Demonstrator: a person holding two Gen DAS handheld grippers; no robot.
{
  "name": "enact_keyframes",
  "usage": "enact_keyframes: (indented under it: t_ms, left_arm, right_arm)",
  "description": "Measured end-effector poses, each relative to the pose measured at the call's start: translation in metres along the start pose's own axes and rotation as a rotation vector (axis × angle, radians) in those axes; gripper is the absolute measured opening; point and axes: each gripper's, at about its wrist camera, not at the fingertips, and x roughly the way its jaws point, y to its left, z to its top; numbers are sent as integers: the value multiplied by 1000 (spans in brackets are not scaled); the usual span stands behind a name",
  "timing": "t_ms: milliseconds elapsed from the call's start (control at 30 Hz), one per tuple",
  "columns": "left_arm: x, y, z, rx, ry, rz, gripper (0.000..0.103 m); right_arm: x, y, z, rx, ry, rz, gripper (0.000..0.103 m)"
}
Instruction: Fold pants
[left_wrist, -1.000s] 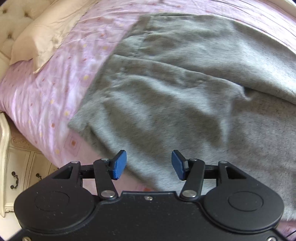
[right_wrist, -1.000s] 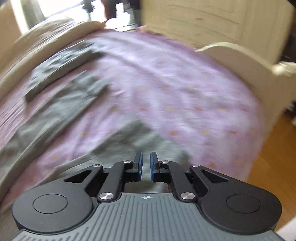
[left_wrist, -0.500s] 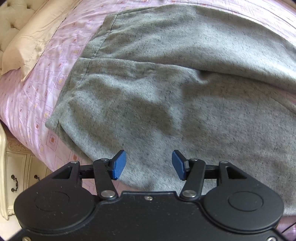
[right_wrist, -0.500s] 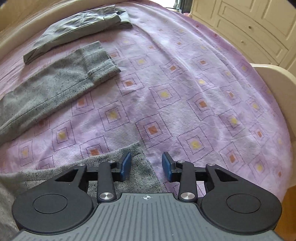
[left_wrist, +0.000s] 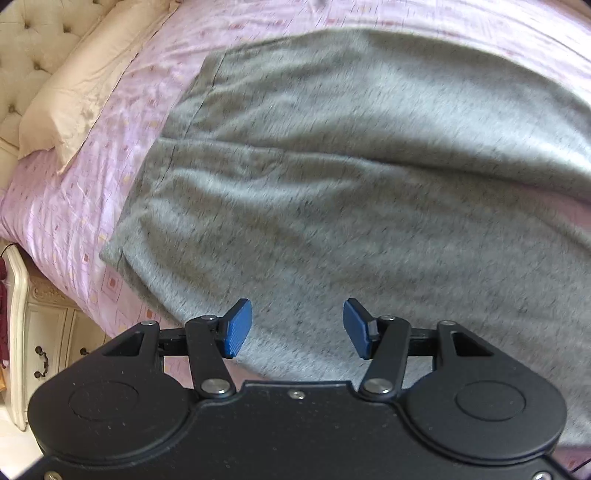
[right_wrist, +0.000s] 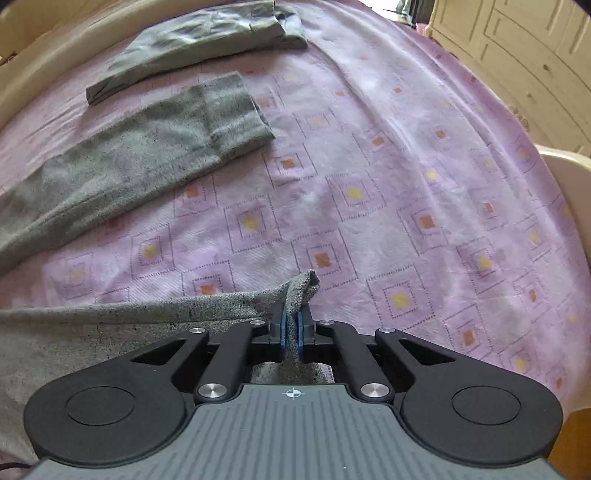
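Note:
Grey fleece pants (left_wrist: 351, 177) lie spread on the pink patterned bed, waistband end toward the pillow. My left gripper (left_wrist: 297, 334) is open and empty, just above the near edge of the pants' upper part. In the right wrist view, my right gripper (right_wrist: 292, 332) is shut on the hem corner of the near pant leg (right_wrist: 301, 286), which is pinched and lifted off the bedspread. The other pant leg (right_wrist: 147, 155) lies flat further away on the left.
A second, olive-grey folded garment (right_wrist: 199, 48) lies at the far side of the bed. A cream pillow (left_wrist: 81, 88) and tufted headboard (left_wrist: 33, 40) are at upper left. A cream nightstand (left_wrist: 33, 354) stands beside the bed. A cream footboard (right_wrist: 569, 177) and wardrobe (right_wrist: 517, 44) are on the right.
My right gripper has closed on the near leg's hem corner and raised it slightly. My left gripper stayed open while its view shifted a little over the pants.

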Motion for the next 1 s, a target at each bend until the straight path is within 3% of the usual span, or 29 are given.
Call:
enact_keyframes:
  t_ms: [100,167,267,333,467,600,800,1000]
  left_arm:
    - [-6,-3,7,-6,-13,-6,61]
    - [-13,-3,13,-20,-20,-27,61]
    - [-25,-1,28,-42,-46,-54,61]
    - [-32,0,44,-51,-68,-72,61]
    - [-39,-2,84,-41,-112,-93,61]
    - [-39,-8,124,5,-156,-71,61]
    - [-20,-6,165,13,-136,-74,63]
    - [10,4,187,-21,-64,-108,63]
  right_arm:
    - [3,1,1,-9,-12,-18,9]
    - [-3,-1,4,26,-27,-39,18]
    - [-28,0,11,43,-116,-100,19]
    - [-43,7,24,13,-187,-46,20]
    - [-51,50,62,-99,-228,119,26]
    - [-40,119,101,-362,-274,177,27]
    - [7,210,141,-720,-175,163,28]
    - [61,265,156,-1005,-25,164,28]
